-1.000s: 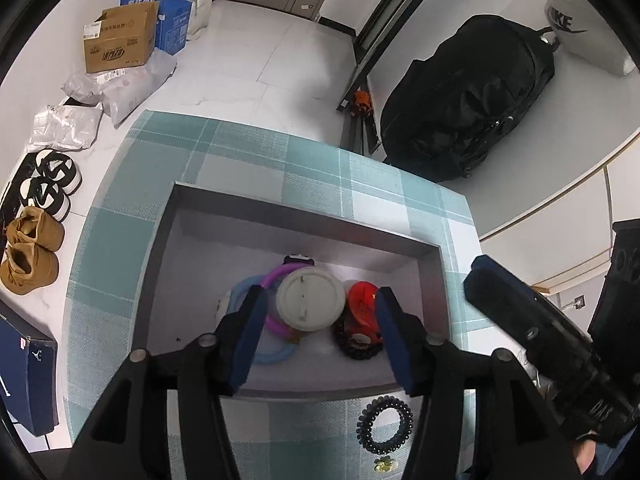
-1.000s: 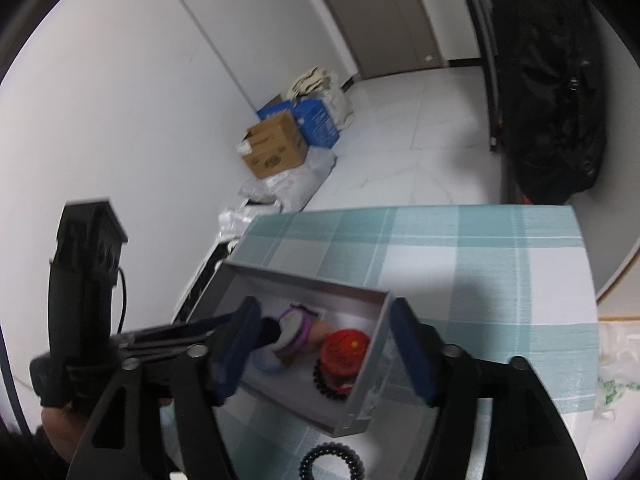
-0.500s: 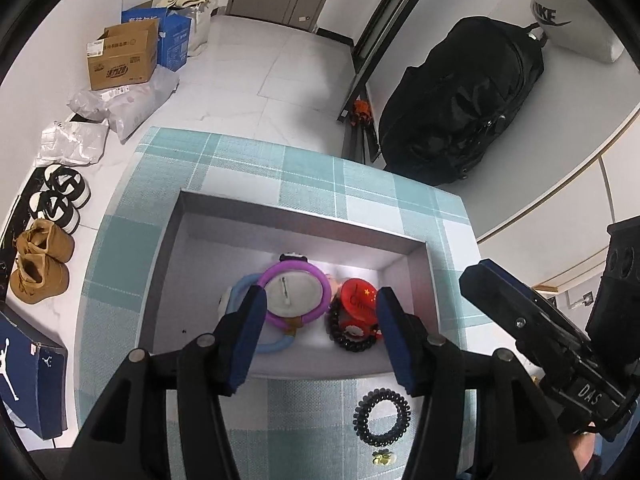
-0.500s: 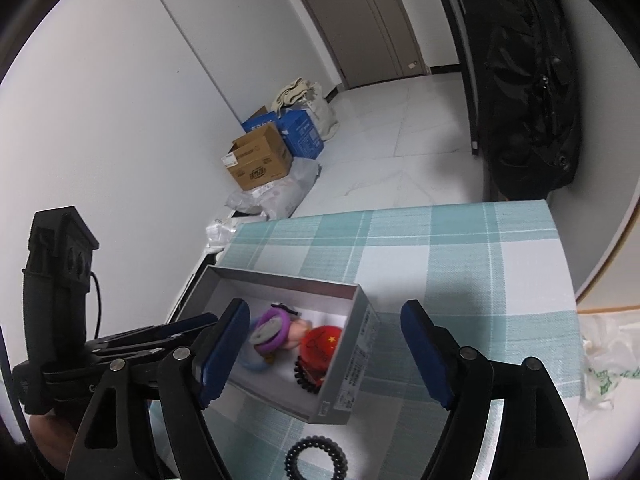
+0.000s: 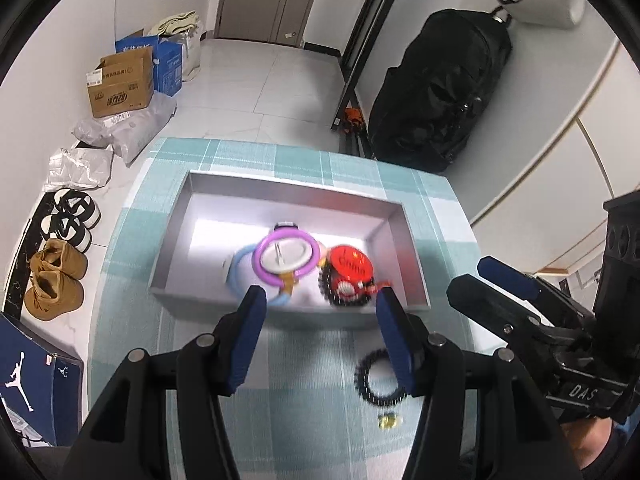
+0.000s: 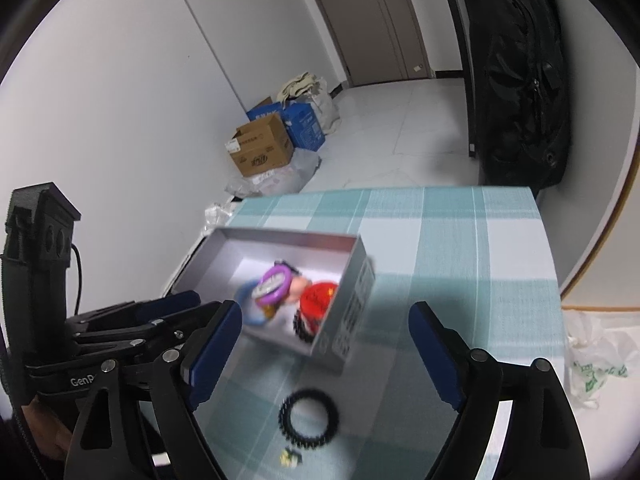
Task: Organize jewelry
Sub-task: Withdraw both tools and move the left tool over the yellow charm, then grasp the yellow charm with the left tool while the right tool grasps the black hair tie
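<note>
A grey open box (image 5: 208, 184) (image 6: 352, 264) sits on the teal checked table. Inside lie a purple ring around a white disc (image 5: 285, 255) (image 6: 273, 283), a light blue ring (image 5: 240, 276), a red round piece (image 5: 352, 265) (image 6: 318, 299) and a black spiral band (image 5: 340, 300). Another black spiral band (image 5: 378, 380) (image 6: 309, 417) and a small gold piece (image 5: 388, 421) (image 6: 291, 458) lie on the cloth in front of the box. My left gripper (image 5: 320, 320) is open and empty above the box's near wall. My right gripper (image 6: 324, 344) is open and empty above the loose band.
The table's right edge (image 6: 548, 264) runs along a white wall. A black bag (image 5: 436, 92) hangs beyond the far edge. Cardboard and blue boxes (image 5: 124, 76), plastic bags and shoes (image 5: 56, 280) lie on the floor to the left. A white plastic bag (image 6: 596, 360) lies off the table's right side.
Both grippers have pulled back and up from the box. The white disc that sat between my left fingers now lies in the box inside the purple ring.
</note>
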Tool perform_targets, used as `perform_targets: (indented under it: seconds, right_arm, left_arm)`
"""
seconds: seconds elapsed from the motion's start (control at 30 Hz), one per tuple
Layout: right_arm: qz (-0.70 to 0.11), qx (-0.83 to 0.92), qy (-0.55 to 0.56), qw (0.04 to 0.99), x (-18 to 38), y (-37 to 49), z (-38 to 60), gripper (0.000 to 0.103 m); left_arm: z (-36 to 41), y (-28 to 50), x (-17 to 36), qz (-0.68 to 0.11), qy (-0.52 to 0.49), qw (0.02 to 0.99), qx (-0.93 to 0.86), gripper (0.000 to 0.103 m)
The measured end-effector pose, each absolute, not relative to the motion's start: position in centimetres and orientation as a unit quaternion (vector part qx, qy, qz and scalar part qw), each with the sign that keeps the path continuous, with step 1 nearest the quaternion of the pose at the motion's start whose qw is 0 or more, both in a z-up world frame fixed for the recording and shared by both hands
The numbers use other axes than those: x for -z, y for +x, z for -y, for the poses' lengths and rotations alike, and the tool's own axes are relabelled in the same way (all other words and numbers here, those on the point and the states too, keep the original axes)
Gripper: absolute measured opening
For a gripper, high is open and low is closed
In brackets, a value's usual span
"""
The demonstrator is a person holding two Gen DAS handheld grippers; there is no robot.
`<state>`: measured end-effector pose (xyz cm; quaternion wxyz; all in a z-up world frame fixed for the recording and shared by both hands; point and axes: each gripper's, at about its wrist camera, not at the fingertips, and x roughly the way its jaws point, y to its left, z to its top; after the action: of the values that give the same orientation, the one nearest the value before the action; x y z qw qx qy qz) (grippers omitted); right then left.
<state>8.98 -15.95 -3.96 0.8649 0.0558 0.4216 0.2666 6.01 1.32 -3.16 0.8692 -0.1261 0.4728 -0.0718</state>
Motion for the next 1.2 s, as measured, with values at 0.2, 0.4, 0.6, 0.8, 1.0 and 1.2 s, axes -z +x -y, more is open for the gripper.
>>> perform_targets:
  seconds: [0.2, 0.4, 0.6, 0.8, 1.0, 1.2]
  right_arm:
    - [-0.434, -0.246, 0.046, 0.866, 4.3, 7.7, 16.9, 0.088]
    - [-0.464, -0.208, 0.067, 0.858, 5.5, 6.8, 18.9, 0.091]
    - [-0.487, -0.179, 0.065, 0.853, 6.5, 6.6, 21.0, 0.091]
    - [-0.492, -0.165, 0.082, 0.851, 6.7, 6.4, 22.1, 0.091]
    - [-0.489, -0.167, 0.071, 0.853, 6.5, 5.9, 22.1, 0.091]
    - [-0.492, -0.164, 0.069, 0.852, 6.8, 5.9, 22.3, 0.092]
  left_arm:
    - [-1.1, 4.5, 3.3, -0.474, -0.122, 0.869, 0.076, 0.052]
    - [-0.2, 3.1, 4.3, -0.498, -0.127, 0.852, 0.101, 0.059]
    - [2.3, 2.8, 6.0, -0.536, -0.104, 0.826, 0.141, 0.064]
    - [4.5, 3.1, 7.5, -0.562, -0.076, 0.811, 0.147, 0.064]
    - [6.8, 3.3, 8.4, -0.570, -0.025, 0.809, 0.143, 0.063]
    - [7.9, 3.8, 9.0, -0.565, 0.014, 0.815, 0.131, 0.063]
